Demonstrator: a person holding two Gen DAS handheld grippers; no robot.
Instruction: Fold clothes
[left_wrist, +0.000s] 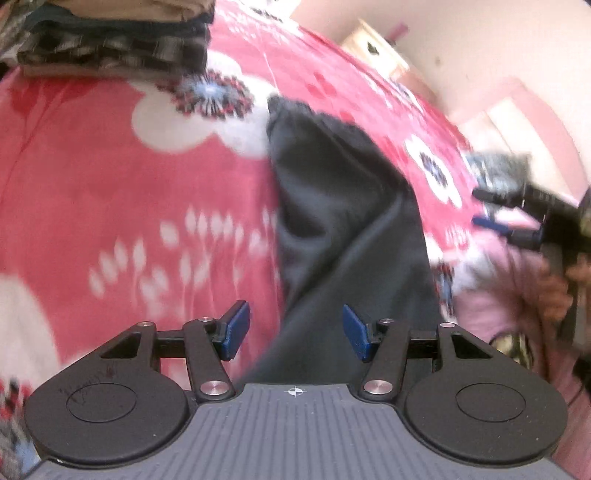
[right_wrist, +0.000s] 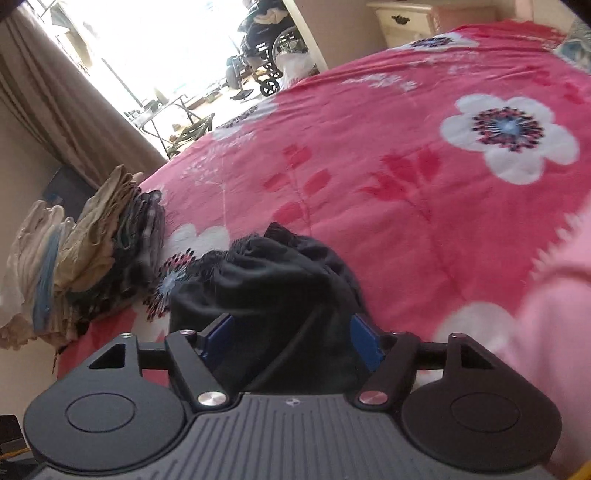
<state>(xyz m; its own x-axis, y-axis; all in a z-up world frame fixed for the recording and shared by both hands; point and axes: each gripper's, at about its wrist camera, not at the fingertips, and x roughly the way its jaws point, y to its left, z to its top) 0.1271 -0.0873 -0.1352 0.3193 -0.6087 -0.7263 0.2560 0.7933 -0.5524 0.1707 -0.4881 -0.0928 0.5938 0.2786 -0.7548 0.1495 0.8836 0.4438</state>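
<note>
On the pink floral bedspread, seen through my left wrist camera, a dark garment lies in a long rumpled strip running from mid-bed toward me. My left gripper hangs above its near end with the blue pads spread wide and nothing between them. A stack of folded clothes sits at the bed's far-left corner in this view, and my right gripper shows blurred at the right edge, its state unreadable from here. Through the right wrist camera, the same dark garment bunches up just ahead of my right gripper; the pads are parted wide, with cloth lying between them, though I cannot tell whether either pad touches it. The folded pile stands at the bed's left edge, near the garment. Beyond the bed, a wheelchair is parked by the bright doorway and a cream nightstand stands at the far corner.
</note>
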